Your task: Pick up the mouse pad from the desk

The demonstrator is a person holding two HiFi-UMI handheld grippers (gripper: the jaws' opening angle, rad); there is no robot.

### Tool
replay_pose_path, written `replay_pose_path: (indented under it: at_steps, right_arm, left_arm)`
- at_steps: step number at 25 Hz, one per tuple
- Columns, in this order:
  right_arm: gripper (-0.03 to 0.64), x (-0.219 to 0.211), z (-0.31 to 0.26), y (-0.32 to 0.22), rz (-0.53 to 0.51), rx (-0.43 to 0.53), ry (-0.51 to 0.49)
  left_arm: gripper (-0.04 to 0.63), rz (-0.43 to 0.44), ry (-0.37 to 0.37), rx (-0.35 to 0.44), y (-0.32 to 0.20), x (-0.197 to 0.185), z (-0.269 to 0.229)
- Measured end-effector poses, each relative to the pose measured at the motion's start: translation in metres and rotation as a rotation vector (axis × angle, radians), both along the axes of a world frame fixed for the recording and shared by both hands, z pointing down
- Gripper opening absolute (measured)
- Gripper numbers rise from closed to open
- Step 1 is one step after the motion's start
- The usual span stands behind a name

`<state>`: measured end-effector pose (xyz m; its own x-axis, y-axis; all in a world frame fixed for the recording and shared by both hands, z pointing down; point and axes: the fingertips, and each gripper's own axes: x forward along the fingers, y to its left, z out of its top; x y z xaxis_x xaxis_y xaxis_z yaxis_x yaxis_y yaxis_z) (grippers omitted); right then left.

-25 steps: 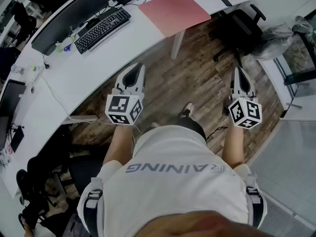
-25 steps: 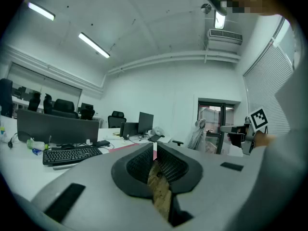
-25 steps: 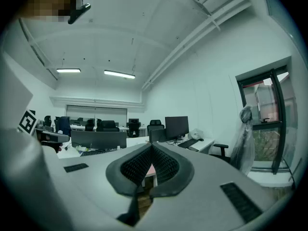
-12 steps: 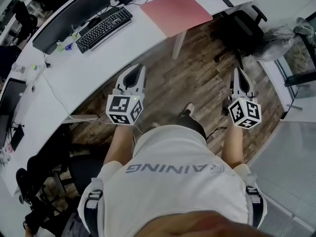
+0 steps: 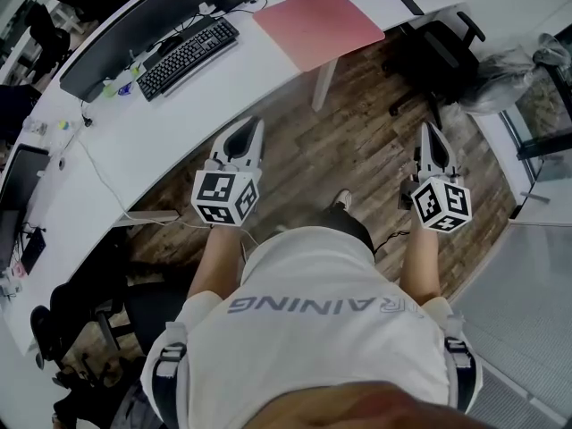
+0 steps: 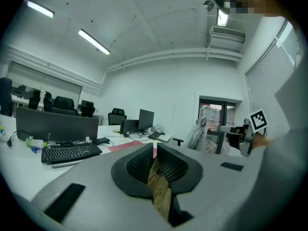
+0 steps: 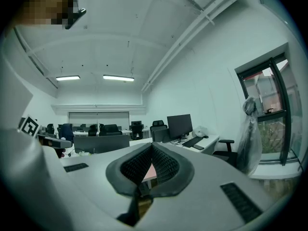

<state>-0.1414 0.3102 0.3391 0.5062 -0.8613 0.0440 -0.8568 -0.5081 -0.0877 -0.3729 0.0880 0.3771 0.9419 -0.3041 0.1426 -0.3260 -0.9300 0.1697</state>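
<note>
Almost nothing is changing since the earlier frames: both grippers are keeping their place short of the desk (image 5: pixel 179 114), and only the head view is drifting a little. Nearest to the person, the left gripper (image 5: pixel 251 129) is hanging over the wooden floor (image 5: pixel 357 141) just before the desk edge. Its jaws are pressing together with nothing between them. The right gripper (image 5: pixel 431 136) is standing further out from the desk, also over the floor, clenched and empty as well. Further on, the pink mouse pad (image 5: pixel 317 27) is lying flat on the desk, reaching its front edge above the desk leg; whether it is overhanging I cannot tell. Further along the desk the keyboard (image 5: pixel 186 56) is sitting near the pad, and the monitor (image 5: pixel 134 25) is standing toward the desk's back. I am judging that the approach is the step in hand, as the pad is lying untouched. The next move is calling for coming closer, opening one gripper, and taking the pad by its edge at the desk's rim, since a thin flat pad is giving little to pinch from above
</note>
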Motion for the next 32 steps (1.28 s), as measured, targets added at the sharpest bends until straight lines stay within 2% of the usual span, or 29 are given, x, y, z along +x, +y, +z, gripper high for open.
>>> replay_pose_path:
  at_steps: [7, 14, 20, 26, 32]
  right_arm:
    - [0.023, 0.029, 0.011, -0.006, -0.031, -0.008, -0.032]
    - [0.023, 0.088, 0.006, -0.027, -0.070, 0.012, -0.044]
    - [0.023, 0.149, 0.005, -0.039, -0.097, 0.022, -0.057]
    - [0.023, 0.226, 0.024, -0.027, -0.080, 0.011, -0.103]
    - [0.023, 0.285, 0.038, -0.013, -0.064, 0.005, -0.133]
  left_arm:
    - [0.051, -0.004, -0.021, 0.007, 0.000, 0.033, 0.003]
    - [0.051, -0.049, -0.028, 0.010, -0.013, 0.079, -0.006]
    - [0.051, -0.069, -0.038, 0.013, -0.021, 0.141, -0.013]
    - [0.051, -0.067, -0.070, -0.030, -0.017, 0.217, 0.000]
    - [0.051, -0.101, -0.066, -0.065, -0.016, 0.270, 0.010]
